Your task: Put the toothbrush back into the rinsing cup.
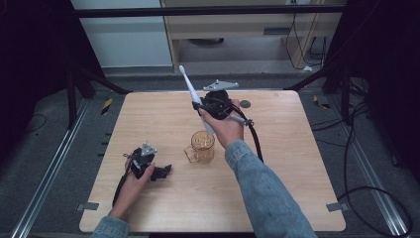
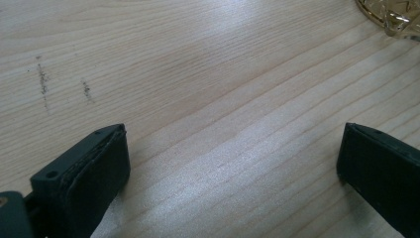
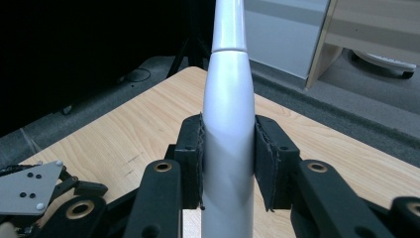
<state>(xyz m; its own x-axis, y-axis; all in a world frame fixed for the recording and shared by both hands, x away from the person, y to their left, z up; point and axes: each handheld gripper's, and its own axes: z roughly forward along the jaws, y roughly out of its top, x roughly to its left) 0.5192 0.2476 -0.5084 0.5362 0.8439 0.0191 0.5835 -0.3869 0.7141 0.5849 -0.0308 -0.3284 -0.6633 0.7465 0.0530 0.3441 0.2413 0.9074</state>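
Observation:
My right gripper (image 1: 204, 106) is lifted above the far middle of the wooden table (image 1: 277, 163), shut on a white electric toothbrush (image 1: 188, 84). The brush head points up and away to the far left, and the handle's lower end hangs over an amber glass mug (image 1: 200, 147). In the right gripper view both jaws press the toothbrush handle (image 3: 229, 74) from either side. My left gripper (image 1: 162, 171) rests low at the table's near left, open, with nothing between its jaws. The left gripper view looks at bare wood with the mug's base (image 2: 391, 15) at the top right corner.
A small dark round disc (image 1: 245, 104) lies on the table behind the right hand. Beyond the far edge are a floor with cables (image 1: 346, 124), tripod legs (image 1: 94, 79) and a light wooden cabinet (image 1: 237, 25). The left gripper's grey plate (image 3: 29, 191) shows low in the right gripper view.

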